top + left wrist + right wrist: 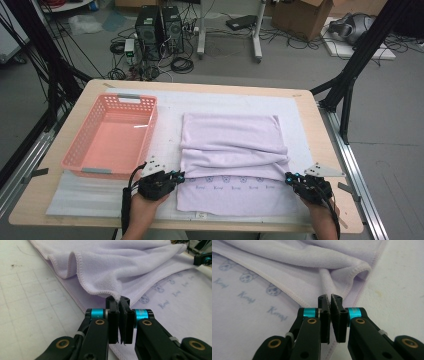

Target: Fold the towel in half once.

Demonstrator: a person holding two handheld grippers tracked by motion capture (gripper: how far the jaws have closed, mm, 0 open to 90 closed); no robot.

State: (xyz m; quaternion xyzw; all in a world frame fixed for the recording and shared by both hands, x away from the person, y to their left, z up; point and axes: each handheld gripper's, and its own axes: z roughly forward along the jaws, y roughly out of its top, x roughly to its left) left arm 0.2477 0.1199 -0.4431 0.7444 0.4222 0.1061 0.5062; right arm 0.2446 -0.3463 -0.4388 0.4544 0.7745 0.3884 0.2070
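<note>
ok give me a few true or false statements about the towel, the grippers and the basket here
1. The left gripper is shut on the lilac towel's edge. True.
2. The towel lies inside the pink basket. False: it lies on the white mat beside the basket, which holds nothing.
3. The right gripper is open wide above the basket. False: its jaws are shut, at the towel's right edge.
4. The towel has small printed motifs near its front edge. True.
</note>
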